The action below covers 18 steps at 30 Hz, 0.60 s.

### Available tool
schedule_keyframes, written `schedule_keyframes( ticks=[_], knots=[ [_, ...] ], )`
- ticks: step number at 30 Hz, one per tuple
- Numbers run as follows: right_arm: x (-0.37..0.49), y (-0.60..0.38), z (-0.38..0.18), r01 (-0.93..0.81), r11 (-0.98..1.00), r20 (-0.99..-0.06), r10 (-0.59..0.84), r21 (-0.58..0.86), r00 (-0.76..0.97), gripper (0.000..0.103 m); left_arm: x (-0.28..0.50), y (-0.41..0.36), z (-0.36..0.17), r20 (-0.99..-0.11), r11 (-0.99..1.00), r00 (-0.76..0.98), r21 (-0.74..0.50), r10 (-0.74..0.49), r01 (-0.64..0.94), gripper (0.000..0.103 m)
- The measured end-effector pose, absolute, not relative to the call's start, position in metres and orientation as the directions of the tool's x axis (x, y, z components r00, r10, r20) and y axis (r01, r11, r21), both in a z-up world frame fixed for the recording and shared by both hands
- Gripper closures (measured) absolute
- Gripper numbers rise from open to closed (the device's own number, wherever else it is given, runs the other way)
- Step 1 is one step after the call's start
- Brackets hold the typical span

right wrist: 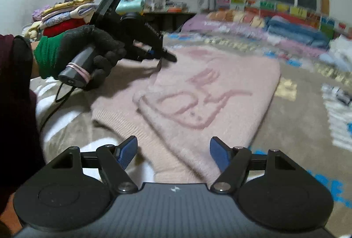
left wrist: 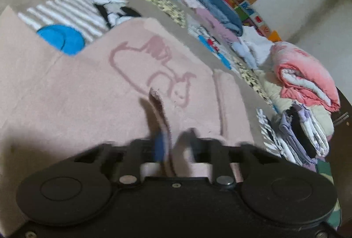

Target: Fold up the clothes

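Note:
A pink knitted sweater (left wrist: 88, 84) with a darker pink line drawing lies partly folded on the patterned blanket. In the left wrist view my left gripper (left wrist: 176, 145) stands low over it, jaws apart, with a raised edge of the pink fabric (left wrist: 161, 110) between the blurred fingers, close to the left one. The right wrist view shows the sweater (right wrist: 209, 88) ahead, with the left gripper (right wrist: 169, 56) at its far left edge in a gloved hand (right wrist: 77, 48). My right gripper (right wrist: 173, 150) hangs open just above the sweater's near ribbed hem, nothing gripped.
A grey blanket (left wrist: 66, 18) with striped and blue patches covers the surface. Folded clothes and quilts are piled along the right side (left wrist: 308, 75) and by the window (right wrist: 292, 29). Another stack of clothes (right wrist: 63, 18) sits behind the gloved hand.

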State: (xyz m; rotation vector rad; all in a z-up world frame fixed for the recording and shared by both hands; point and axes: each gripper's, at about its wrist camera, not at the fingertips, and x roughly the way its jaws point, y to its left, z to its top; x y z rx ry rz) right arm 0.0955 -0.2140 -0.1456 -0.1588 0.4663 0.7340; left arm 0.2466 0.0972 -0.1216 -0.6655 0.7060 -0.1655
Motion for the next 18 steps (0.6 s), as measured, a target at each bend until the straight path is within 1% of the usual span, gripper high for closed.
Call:
schedule_keyframes(
  ticks=[1,2,3,5,7,9,10,11,13,18],
  knots=[
    [0.095,-0.213,-0.146,-0.676,0.737,-0.454,0.608,0.017,0.651,0.03,0.247,0.095,-0.121,-0.545,0.787,0.761,-0.613,-0.352,-0.076,0.067],
    [0.096,-0.211,-0.146,-0.677,0.736,-0.454,0.61,0.02,0.65,0.03,0.247,0.093,-0.121,-0.544,0.791,0.764,-0.608,-0.347,-0.074,0.087],
    [0.096,-0.21,-0.147,-0.678,0.735,-0.461,0.608,0.019,0.646,0.03,0.247,0.088,-0.119,-0.555,0.813,0.763,-0.578,-0.332,-0.066,0.101],
    [0.098,-0.205,-0.151,-0.683,0.73,-0.493,0.598,0.011,0.632,0.028,0.248,0.08,-0.115,-0.564,0.841,0.763,-0.539,-0.317,-0.048,0.101],
    [0.098,-0.204,-0.151,-0.685,0.728,-0.504,0.596,0.013,0.624,0.025,0.241,0.078,-0.104,-0.53,0.842,0.785,-0.539,-0.319,-0.021,0.101],
    [0.098,-0.205,-0.15,-0.687,0.727,-0.507,0.601,0.024,0.618,0.025,0.225,0.081,-0.088,-0.449,0.825,0.829,-0.565,-0.334,0.026,0.101],
    [0.098,-0.206,-0.149,-0.688,0.725,-0.504,0.608,0.037,0.613,0.025,0.224,0.08,-0.088,-0.454,0.835,0.83,-0.55,-0.323,0.025,0.101],
    [0.098,-0.208,-0.149,-0.69,0.722,-0.503,0.615,0.051,0.607,0.025,0.231,0.079,-0.095,-0.508,0.856,0.809,-0.516,-0.296,-0.01,0.101],
    [0.098,-0.21,-0.148,-0.69,0.721,-0.505,0.619,0.063,0.601,0.025,0.245,0.078,-0.115,-0.588,0.873,0.759,-0.484,-0.279,-0.054,0.101],
    [0.096,-0.211,-0.145,-0.687,0.725,-0.49,0.617,0.049,0.616,0.026,0.242,0.082,-0.117,-0.559,0.847,0.777,-0.527,-0.288,-0.065,0.101]
  ],
)
